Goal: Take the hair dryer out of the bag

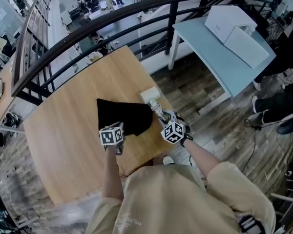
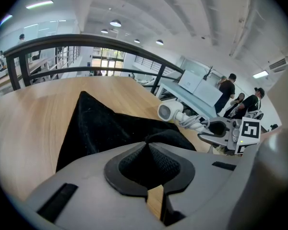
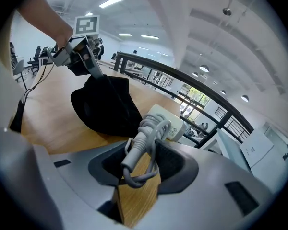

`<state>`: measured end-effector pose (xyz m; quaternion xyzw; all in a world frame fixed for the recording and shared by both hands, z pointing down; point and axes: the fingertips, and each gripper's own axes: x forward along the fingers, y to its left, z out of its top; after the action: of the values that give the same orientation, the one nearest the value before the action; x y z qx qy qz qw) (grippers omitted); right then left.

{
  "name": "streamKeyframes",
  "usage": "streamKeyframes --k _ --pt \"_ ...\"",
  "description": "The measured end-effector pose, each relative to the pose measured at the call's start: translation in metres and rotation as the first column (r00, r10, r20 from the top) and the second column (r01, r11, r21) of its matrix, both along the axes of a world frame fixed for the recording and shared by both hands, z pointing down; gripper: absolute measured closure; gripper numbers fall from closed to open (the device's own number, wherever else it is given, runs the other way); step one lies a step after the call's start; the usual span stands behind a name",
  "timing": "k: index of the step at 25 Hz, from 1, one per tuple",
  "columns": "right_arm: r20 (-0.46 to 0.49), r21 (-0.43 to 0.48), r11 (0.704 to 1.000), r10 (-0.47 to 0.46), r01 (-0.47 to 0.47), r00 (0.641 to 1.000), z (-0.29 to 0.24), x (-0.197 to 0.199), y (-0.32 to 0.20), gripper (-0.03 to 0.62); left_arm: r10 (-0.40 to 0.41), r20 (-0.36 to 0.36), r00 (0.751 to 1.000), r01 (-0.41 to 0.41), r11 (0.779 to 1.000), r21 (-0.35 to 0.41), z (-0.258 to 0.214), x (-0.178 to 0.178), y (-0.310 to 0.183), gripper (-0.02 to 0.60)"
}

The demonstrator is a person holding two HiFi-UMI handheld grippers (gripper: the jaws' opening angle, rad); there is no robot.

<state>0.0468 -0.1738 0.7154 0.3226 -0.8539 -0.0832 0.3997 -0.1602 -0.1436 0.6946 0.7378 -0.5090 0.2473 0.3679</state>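
Observation:
A black cloth bag [image 1: 123, 116] lies slumped on the wooden table [image 1: 63, 135]. My left gripper [image 1: 120, 127] is at the bag's near edge and is shut, pinching a fold of the black fabric [image 2: 146, 155]. The white hair dryer [image 1: 151, 97] is outside the bag, just right of it, low over the tabletop. Its handle, wrapped in grey cord [image 3: 140, 145], runs back into my right gripper [image 1: 164, 118], which is shut on it. The dryer's boxy head [image 3: 172, 124] points away past the bag [image 3: 105, 107]. In the left gripper view the dryer [image 2: 171, 112] and the right gripper [image 2: 220, 131] show at the right.
A black metal railing [image 1: 136, 13] curves behind the table, with a lower floor beyond it. A pale blue table [image 1: 219, 57] bearing white boxes [image 1: 234, 28] stands to the right. The wooden table's right edge [image 1: 178, 113] is close to the dryer. People stand at the far right [image 2: 228, 92].

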Motion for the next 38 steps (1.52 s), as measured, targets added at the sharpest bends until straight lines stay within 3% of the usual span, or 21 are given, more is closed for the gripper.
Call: streamKeyframes --k 4,8,10,14,16,20,23,28,30,32,35,38 --pt "-0.003 -0.109 0.993 0.040 -0.040 0.999 0.027 0.001 0.008 0.422 0.003 0.000 1.000 -0.003 1.000 0.000 0.001 0.005 0.006 0.562" --pt "0.089 -0.212 0.976 0.058 -0.038 0.994 0.030 0.000 0.014 0.395 -0.002 -0.025 1.000 0.003 1.000 0.020 -0.005 0.011 0.009 0.556" --pt "0.126 -0.242 0.970 0.062 -0.030 0.990 0.025 0.001 0.016 0.355 -0.011 -0.032 0.999 0.012 0.999 0.034 -0.009 0.011 0.009 0.530" --pt "0.209 -0.267 0.963 0.102 -0.043 0.973 -0.003 0.010 0.023 0.347 -0.014 -0.021 1.000 0.015 0.998 0.060 -0.018 0.010 0.016 0.474" --pt "0.287 -0.236 0.967 0.161 -0.094 0.944 -0.028 0.018 0.018 0.347 -0.018 -0.009 1.000 0.019 0.996 0.083 -0.027 0.010 0.019 0.447" --pt "0.489 -0.199 0.956 0.289 -0.217 0.823 -0.091 0.023 0.005 0.349 -0.063 -0.011 0.998 0.064 0.979 0.195 -0.065 0.008 0.022 0.405" --pt "0.566 -0.148 0.969 0.248 -0.199 0.786 -0.135 0.007 0.005 0.349 -0.100 -0.010 0.995 0.098 0.947 0.305 -0.105 0.006 0.024 0.405" --pt "0.616 -0.033 0.992 0.117 -0.123 0.779 -0.205 -0.025 0.008 0.378 -0.160 0.010 0.987 0.137 0.878 0.459 -0.170 0.005 0.032 0.416" --pt "0.596 -0.009 0.991 0.115 -0.137 0.795 -0.224 -0.030 0.008 0.473 -0.192 0.010 0.981 0.160 0.841 0.516 -0.196 0.004 0.038 0.445" --pt "0.602 0.008 0.992 0.098 -0.129 0.793 -0.245 -0.035 0.010 0.529 -0.210 0.022 0.977 0.160 0.802 0.576 -0.220 0.006 0.044 0.478" --pt "0.652 0.050 0.994 0.040 -0.095 0.757 -0.277 -0.039 0.023 0.569 -0.240 0.068 0.969 0.138 0.743 0.655 -0.250 0.009 0.060 0.518" --pt "0.675 0.108 0.991 -0.012 -0.083 0.737 -0.299 -0.036 0.040 0.580 -0.292 0.057 0.955 0.168 0.685 0.709 -0.273 0.011 0.077 0.564"
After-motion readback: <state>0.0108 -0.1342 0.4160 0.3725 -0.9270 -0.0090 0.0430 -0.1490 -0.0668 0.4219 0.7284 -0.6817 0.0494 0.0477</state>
